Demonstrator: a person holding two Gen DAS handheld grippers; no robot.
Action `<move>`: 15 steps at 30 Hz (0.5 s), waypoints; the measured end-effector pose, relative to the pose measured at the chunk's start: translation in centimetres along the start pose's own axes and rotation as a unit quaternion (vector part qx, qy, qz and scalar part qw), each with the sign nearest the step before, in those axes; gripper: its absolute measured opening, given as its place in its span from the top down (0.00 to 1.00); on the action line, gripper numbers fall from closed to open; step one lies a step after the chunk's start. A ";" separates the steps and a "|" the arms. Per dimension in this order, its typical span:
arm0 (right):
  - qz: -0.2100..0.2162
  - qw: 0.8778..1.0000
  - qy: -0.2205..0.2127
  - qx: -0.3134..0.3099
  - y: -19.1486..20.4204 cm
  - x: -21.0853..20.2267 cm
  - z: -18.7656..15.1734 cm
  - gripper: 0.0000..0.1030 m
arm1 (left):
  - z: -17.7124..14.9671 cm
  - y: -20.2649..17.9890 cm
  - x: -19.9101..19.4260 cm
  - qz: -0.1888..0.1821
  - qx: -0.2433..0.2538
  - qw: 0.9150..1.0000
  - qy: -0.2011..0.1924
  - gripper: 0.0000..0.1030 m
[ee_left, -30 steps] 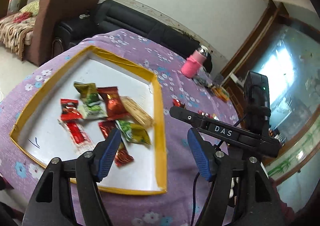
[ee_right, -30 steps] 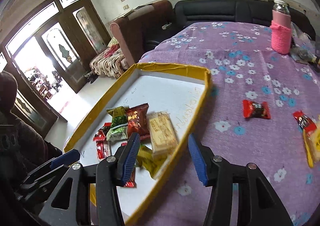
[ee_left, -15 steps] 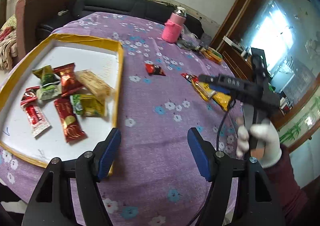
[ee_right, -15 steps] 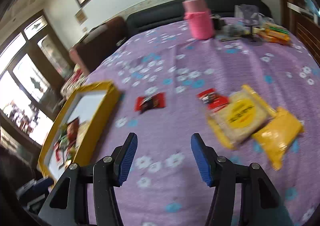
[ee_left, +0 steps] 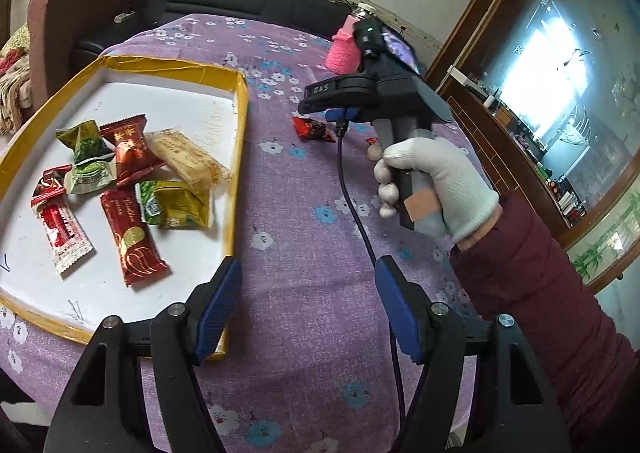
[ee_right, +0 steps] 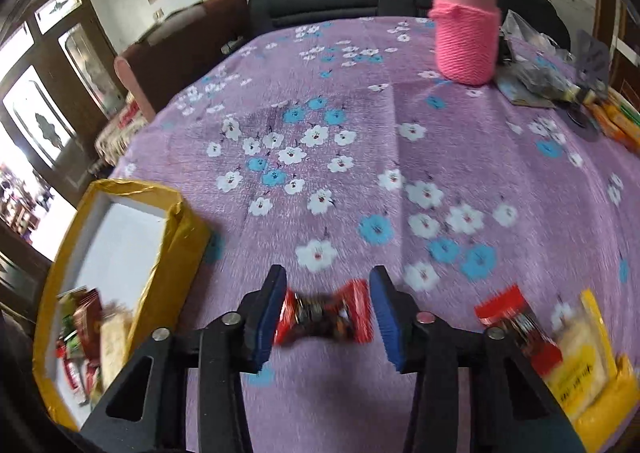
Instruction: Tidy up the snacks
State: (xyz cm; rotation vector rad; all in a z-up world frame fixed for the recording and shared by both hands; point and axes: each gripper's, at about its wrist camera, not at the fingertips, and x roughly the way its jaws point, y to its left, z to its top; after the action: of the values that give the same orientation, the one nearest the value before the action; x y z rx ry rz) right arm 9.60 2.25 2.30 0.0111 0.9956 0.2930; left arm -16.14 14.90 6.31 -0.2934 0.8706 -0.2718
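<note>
A yellow-rimmed white tray (ee_left: 236, 141) holds several wrapped snacks (ee_left: 132, 149); it also shows in the right wrist view (ee_right: 176, 253). A red and black candy (ee_right: 324, 317) lies on the purple flowered cloth between the open fingers of my right gripper (ee_right: 328, 313); it also shows in the left wrist view (ee_left: 314, 129), below the right gripper's body (ee_left: 360, 93). My left gripper (ee_left: 308, 309) is open and empty, hovering by the tray's near right corner. A second red candy (ee_right: 516, 317) and yellow packets (ee_right: 580, 357) lie to the right.
A pink knitted bottle (ee_right: 466, 33) stands at the table's far side, with clutter and orange packets (ee_right: 612, 117) at the far right. A black sofa (ee_left: 240, 9) and brown armchair (ee_left: 72, 13) sit behind the table. A gloved hand (ee_left: 436, 181) holds the right gripper.
My right gripper has moved forward and down so that its open fingers now straddle the red and black candy. My left gripper has drawn back toward the tray's near corner.
</note>
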 end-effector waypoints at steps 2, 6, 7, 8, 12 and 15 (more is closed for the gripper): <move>-0.004 1.000 0.020 -0.012 0.6 1.1 0.2 0.64 | 0.1 0.4 0.0 -0.001 -0.003 1.000 -0.001 0.33; 0.007 0.997 0.044 -0.064 1.7 0.6 -1.8 0.68 | 0.0 0.9 0.2 -0.009 -0.009 1.000 0.001 0.33; 0.015 0.996 0.050 -0.078 1.8 0.0 -2.8 0.68 | 0.0 0.8 0.3 -0.011 -0.010 1.000 0.002 0.33; 0.023 0.994 0.058 -0.089 1.7 -0.7 -3.8 0.67 | -0.1 0.7 0.4 -0.013 -0.009 1.000 0.004 0.33; 0.112 0.985 0.086 -0.094 0.1 -4.4 -7.4 0.70 | -0.3 0.0 0.6 -0.021 0.004 1.000 0.008 0.33; 0.098 0.994 0.015 -0.039 -4.1 -8.6 -7.1 0.62 | -0.5 -0.7 0.8 -0.020 0.012 1.000 0.012 0.33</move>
State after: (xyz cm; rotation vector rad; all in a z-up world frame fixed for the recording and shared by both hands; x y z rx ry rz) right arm 0.27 -4.68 4.95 0.0332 1.0143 0.5140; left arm -16.15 13.89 5.74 -0.2857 0.8858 -0.3243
